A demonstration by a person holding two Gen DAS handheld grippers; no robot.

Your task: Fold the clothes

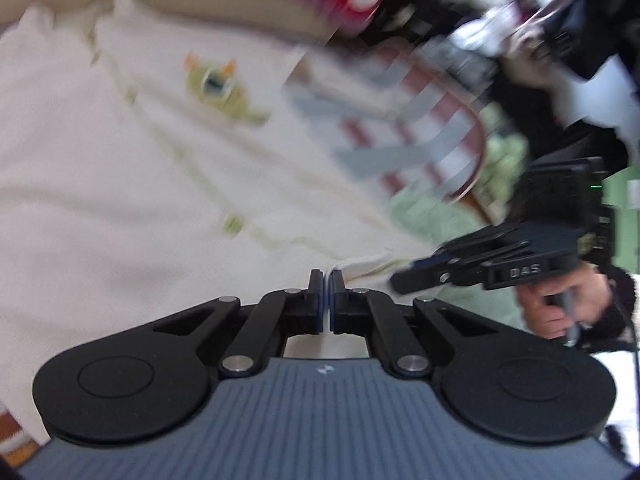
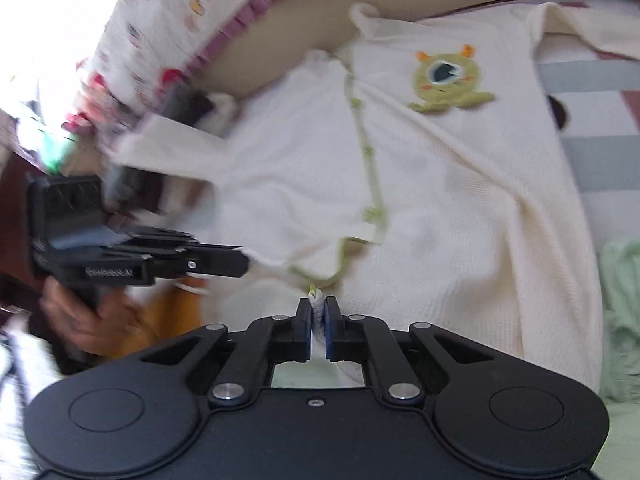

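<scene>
Bedding is forming the background on all sides: a striped grey, white and red cover (image 2: 600,120) is lying under the work, with a pale green cloth (image 2: 624,320) at one edge and a red-and-white printed fabric (image 2: 152,20) further back. Nearest each lens, both tools are clamping the hem of one cream knitted garment (image 2: 460,208). The left gripper (image 1: 327,288) is pinching a thin fold of the cream edge between nearly closed fingers, and the right gripper (image 2: 317,312) is doing the same on the green-trimmed lower edge, its fingers shut on a bunched tuft of fabric. Beyond the hem the garment is spreading up and away over the bed, front uppermost, with a green-trimmed placket (image 2: 370,152) running up the middle and one green one-eyed monster patch (image 2: 446,80) on the chest; two sleeves are trailing outward. By its look the knit is light, soft and limp, so it is likely sagging between holds and stretching if pulled hard; the hem corners and shoulder seams are judged the soundest places to grip. Count: one cream garment, one patch, two grippers, two hands holding them; the left view is blurring heavily, so small buttons are not being counted.
</scene>
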